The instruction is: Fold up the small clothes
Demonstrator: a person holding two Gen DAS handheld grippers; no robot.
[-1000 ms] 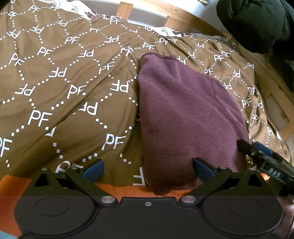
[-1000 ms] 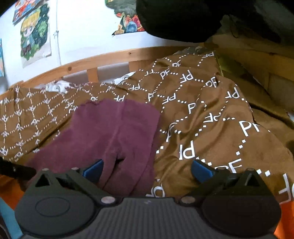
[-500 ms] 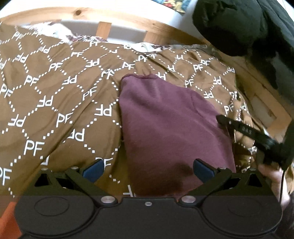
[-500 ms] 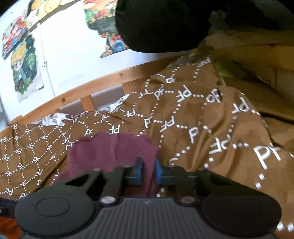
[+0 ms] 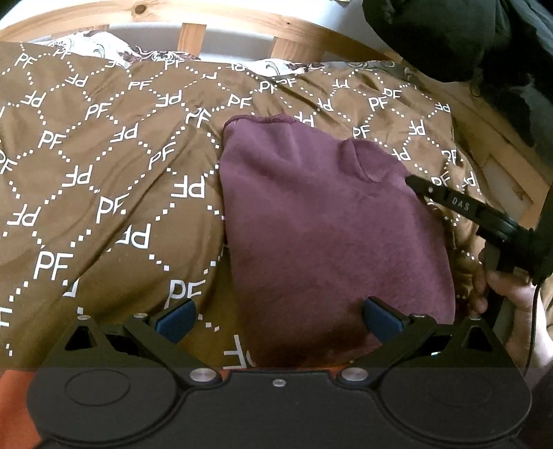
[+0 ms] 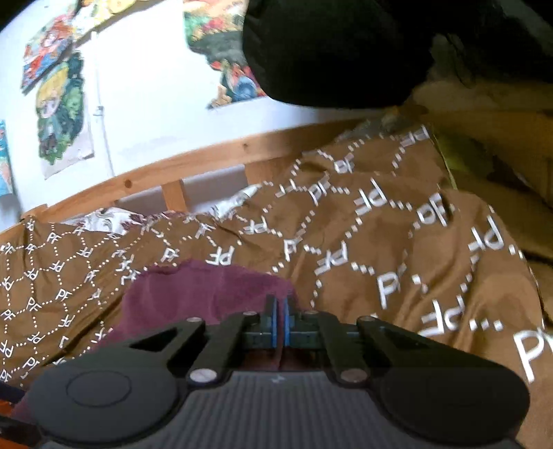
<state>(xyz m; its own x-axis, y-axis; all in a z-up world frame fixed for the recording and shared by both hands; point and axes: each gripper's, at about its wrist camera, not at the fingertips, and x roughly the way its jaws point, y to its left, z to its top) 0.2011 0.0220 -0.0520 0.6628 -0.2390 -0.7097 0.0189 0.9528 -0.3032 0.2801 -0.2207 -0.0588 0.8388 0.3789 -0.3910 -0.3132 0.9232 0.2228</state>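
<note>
maroon garment on bedspread, right fingers pinching edge (left spread).

You're working over a maroon garment of soft, matt, fleecy cloth with a slightly fuzzy nap. Under it your brown bedspread is a smoother woven cloth with a faint sheen and flat white printed lettering. The bed frame behind is bare, knotty pale wood. Your left gripper is matt black plastic with dull blue rubbery pads and shiny metal pivot screws. The posters on the wall look like glossy printed paper.
</note>
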